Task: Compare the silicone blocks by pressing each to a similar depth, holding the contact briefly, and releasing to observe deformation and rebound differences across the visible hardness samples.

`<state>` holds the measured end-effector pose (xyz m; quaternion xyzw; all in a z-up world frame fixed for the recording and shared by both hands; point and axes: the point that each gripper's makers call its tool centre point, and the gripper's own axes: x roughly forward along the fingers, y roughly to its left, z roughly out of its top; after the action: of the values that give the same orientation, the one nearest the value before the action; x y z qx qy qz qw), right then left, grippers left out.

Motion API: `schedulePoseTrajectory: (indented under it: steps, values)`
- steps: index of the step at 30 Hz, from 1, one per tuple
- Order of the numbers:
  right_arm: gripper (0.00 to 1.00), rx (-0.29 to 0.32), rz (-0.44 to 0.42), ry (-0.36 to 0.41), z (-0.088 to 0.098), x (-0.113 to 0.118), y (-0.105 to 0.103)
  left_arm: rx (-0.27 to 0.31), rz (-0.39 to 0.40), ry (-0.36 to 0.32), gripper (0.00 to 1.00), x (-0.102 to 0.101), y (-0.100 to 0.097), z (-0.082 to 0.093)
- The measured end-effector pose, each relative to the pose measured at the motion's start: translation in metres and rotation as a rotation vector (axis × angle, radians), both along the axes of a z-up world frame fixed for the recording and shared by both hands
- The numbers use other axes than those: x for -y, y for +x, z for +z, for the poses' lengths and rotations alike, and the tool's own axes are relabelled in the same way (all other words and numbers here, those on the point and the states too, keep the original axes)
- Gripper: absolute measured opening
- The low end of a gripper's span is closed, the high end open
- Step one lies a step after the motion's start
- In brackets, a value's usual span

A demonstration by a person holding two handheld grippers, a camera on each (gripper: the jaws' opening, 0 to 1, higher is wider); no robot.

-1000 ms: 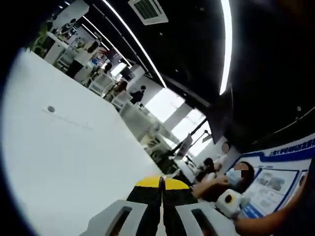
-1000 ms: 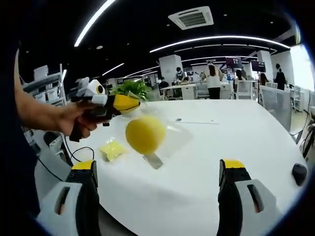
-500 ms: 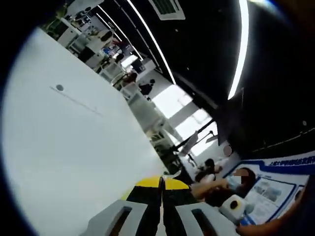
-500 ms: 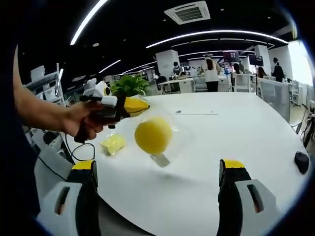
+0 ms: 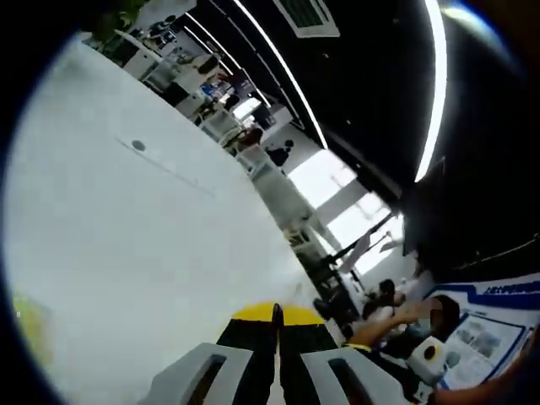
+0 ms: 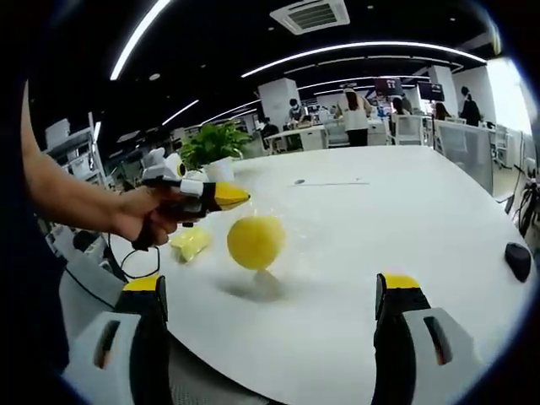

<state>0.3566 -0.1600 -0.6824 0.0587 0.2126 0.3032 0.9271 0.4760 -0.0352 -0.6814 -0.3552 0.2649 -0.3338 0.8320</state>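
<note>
The right gripper [image 6: 268, 291] has grey jaws with yellow tips and black pads. The left gripper [image 6: 221, 197] has yellow tips, a black handle and a white top.

In the right gripper view a ball [image 6: 255, 242] hangs just above the surface [image 6: 363, 228] — a small block [image 6: 191, 243] lies left of the ball, a potted plant [image 6: 211, 148] behind it, a mouse [image 6: 517, 260] far right.

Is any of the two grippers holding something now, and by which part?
The left gripper, jaws shut, seems to hold the clear bag with the yellow ball by its top edge. The right gripper is open and empty.
</note>
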Motion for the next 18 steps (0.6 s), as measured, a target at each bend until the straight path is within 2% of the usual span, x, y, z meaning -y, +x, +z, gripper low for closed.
schedulePoseTrajectory:
  steps: [2, 5, 7, 9, 12, 14, 18]
  values:
    - [0.96, 0.003, -0.006, 0.001, 0.002, 0.001, 0.001, -0.006, 0.023, 0.013, 0.0, -0.007, 0.005, -0.006]
    - [0.96, -0.003, -0.021, 0.021, 0.002, 0.003, 0.002, 0.01, 0.024, 0.045, 0.0, -0.01, 0.009, -0.014]
    - [0.96, -0.007, -0.019, 0.016, 0.0, 0.003, 0.001, -0.005, 0.019, 0.052, 0.0, -0.011, 0.011, -0.021]
    - [0.96, -0.013, -0.016, 0.013, -0.001, 0.002, 0.0, -0.002, 0.008, 0.087, 0.0, -0.012, 0.013, -0.03]
    - [0.96, -0.015, -0.017, 0.015, -0.002, 0.002, -0.001, -0.017, 0.008, 0.097, 0.0, -0.013, 0.015, -0.037]
    - [0.96, -0.018, -0.017, 0.012, -0.002, 0.002, -0.001, -0.035, 0.028, 0.059, 0.0, -0.016, 0.018, -0.04]
    - [0.96, -0.022, -0.021, 0.015, -0.002, 0.005, -0.003, -0.033, 0.015, 0.113, 0.0, -0.019, 0.019, -0.053]
